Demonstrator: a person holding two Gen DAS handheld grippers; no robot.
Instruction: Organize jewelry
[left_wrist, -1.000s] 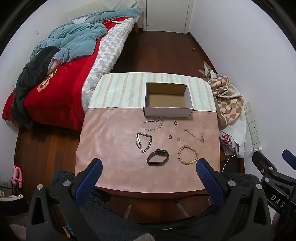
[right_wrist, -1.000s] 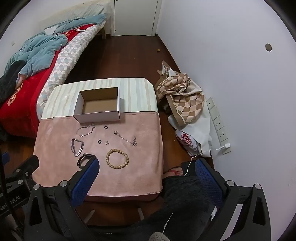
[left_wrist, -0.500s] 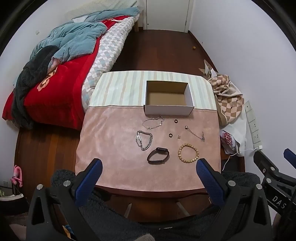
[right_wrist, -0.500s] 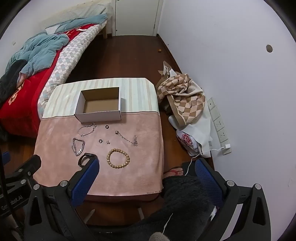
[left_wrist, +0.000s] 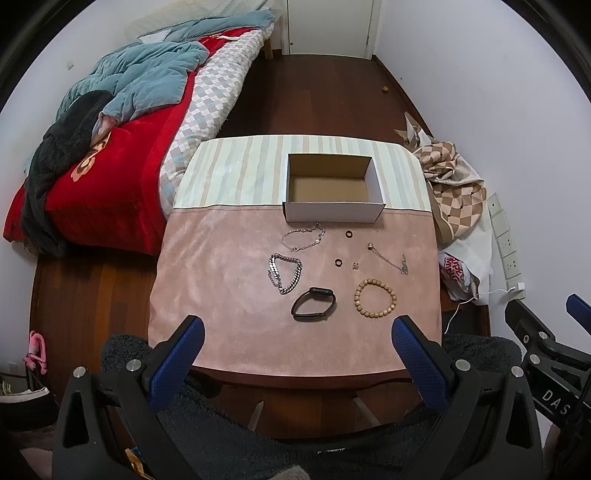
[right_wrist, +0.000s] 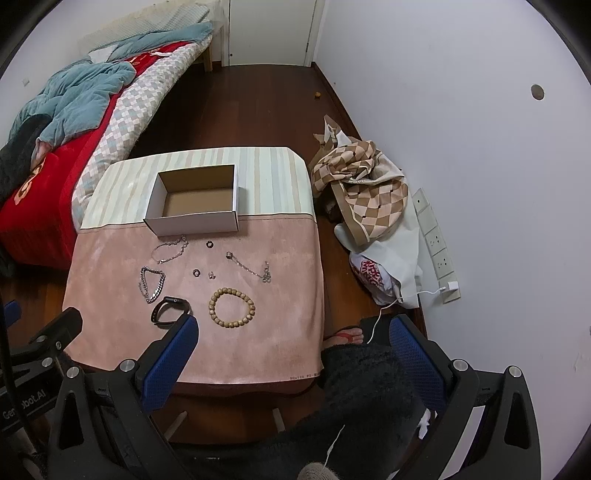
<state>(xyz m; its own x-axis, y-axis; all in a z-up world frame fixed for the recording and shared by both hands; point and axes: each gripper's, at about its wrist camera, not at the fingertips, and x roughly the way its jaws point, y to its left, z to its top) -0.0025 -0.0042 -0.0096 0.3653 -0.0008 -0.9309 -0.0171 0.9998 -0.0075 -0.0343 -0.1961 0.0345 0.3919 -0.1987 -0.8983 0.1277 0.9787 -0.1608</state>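
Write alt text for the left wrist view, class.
Open blue-padded left tongs hover near a pink cloth-covered table holding an empty white cardboard box, a wooden bead bracelet, a black wristband and a chunky silver chain.

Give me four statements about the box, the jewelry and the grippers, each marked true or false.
1. The box holds nothing. True.
2. The bead bracelet lies in the box. False: it lies on the pink cloth.
3. The left gripper grips the black band. False: it is open, holding nothing.
4. The right gripper is open. True.
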